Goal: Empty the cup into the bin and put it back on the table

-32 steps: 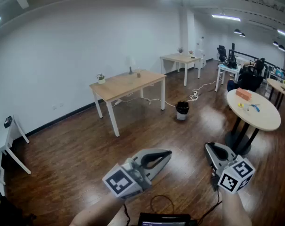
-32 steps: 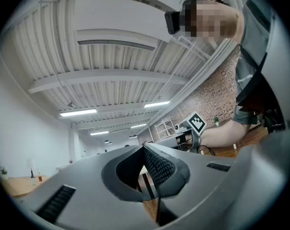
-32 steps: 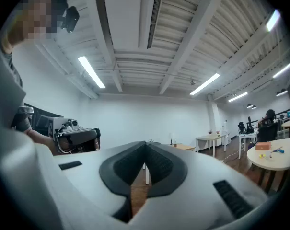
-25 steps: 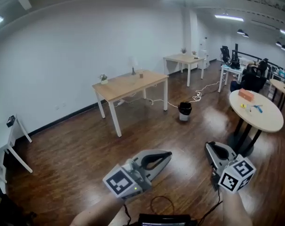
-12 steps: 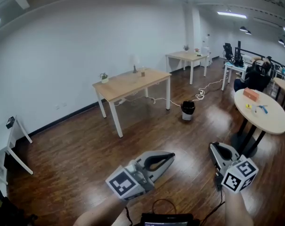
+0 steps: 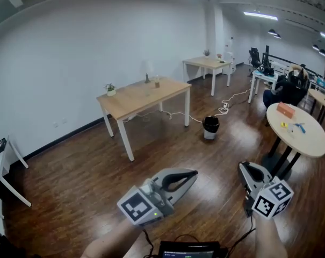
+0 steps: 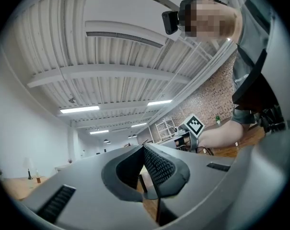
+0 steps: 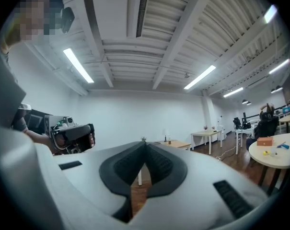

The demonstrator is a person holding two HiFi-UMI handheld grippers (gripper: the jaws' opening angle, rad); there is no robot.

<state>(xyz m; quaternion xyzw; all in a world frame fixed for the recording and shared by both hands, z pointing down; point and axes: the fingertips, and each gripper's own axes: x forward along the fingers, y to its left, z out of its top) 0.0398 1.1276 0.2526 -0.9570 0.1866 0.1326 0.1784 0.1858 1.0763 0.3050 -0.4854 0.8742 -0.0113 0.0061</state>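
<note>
Head view, lower frame: left gripper (image 6: 190,174) and right gripper (image 6: 243,169) pressed together, empty, aimed at centre table (image 6: 135,98), nothing within reach.

A table (image 6: 146,97) stands near the far wall (image 6: 98,42), with a bin (image 6: 209,126) on the floor (image 6: 81,171) to its right, a second table (image 6: 208,64) farther behind, and a round table (image 6: 307,141) at the right.

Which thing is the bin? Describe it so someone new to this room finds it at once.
Start at the wooden table nearest along the white wall. Just right of its right-hand legs, on the dark wood floor, stands the bin, with white cable lying behind it. It is the only small, dark, bucket-shaped thing on the open floor.
</note>
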